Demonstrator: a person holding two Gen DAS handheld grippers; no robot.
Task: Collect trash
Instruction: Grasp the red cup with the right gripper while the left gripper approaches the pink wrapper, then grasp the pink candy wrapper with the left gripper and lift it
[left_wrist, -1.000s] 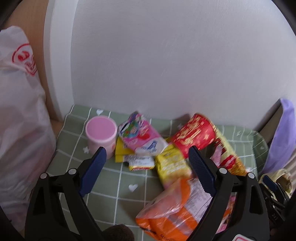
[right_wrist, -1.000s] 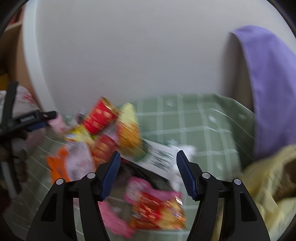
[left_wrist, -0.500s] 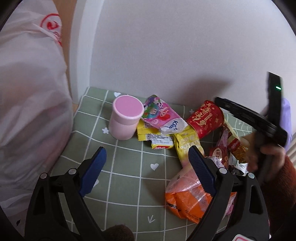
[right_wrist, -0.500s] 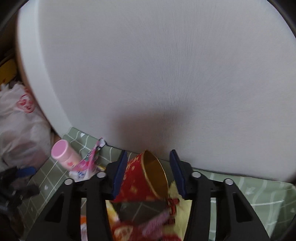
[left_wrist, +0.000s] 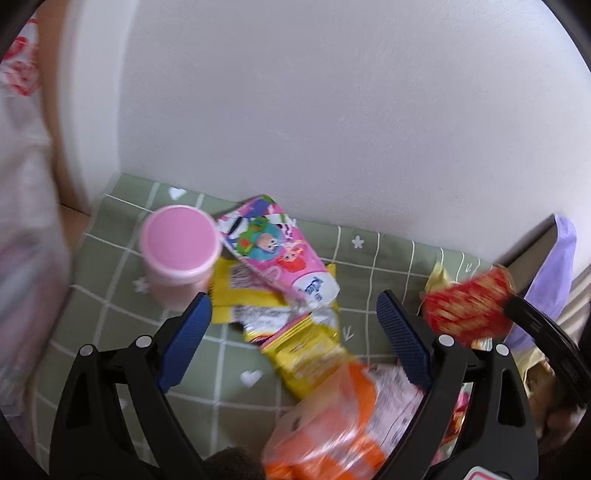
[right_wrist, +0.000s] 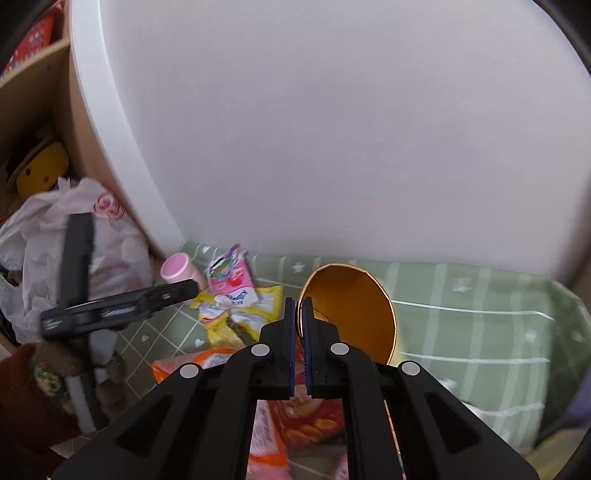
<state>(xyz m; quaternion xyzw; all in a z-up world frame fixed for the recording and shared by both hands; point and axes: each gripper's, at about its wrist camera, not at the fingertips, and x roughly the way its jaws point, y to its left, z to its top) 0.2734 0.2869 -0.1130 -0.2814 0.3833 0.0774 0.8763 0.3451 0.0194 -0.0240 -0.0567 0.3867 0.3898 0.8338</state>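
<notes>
My right gripper (right_wrist: 301, 308) is shut on the rim of a red paper cup (right_wrist: 351, 306) with a gold inside, held tilted above the litter. In the left wrist view the same red cup (left_wrist: 465, 310) hangs at the right in black fingers (left_wrist: 532, 321). My left gripper (left_wrist: 291, 297) is open over a pile of wrappers: a pink cartoon pouch (left_wrist: 273, 247), yellow wrappers (left_wrist: 310, 358) and an orange bag (left_wrist: 343, 424). A pink lidded cup (left_wrist: 179, 254) stands upright just beyond its left finger. Nothing is between the left fingers' pads.
All the litter lies on a green checked cloth (left_wrist: 122, 332) against a white wall. A white plastic bag (right_wrist: 55, 236) with red print sits at the left by a wooden shelf. A purple cloth (left_wrist: 554, 273) lies at the right edge. More red wrappers (right_wrist: 306, 417) lie under the right gripper.
My right gripper has closed on the red cup's rim and lifted it off the pile. The left gripper has come lower and closer to the wrappers.
</notes>
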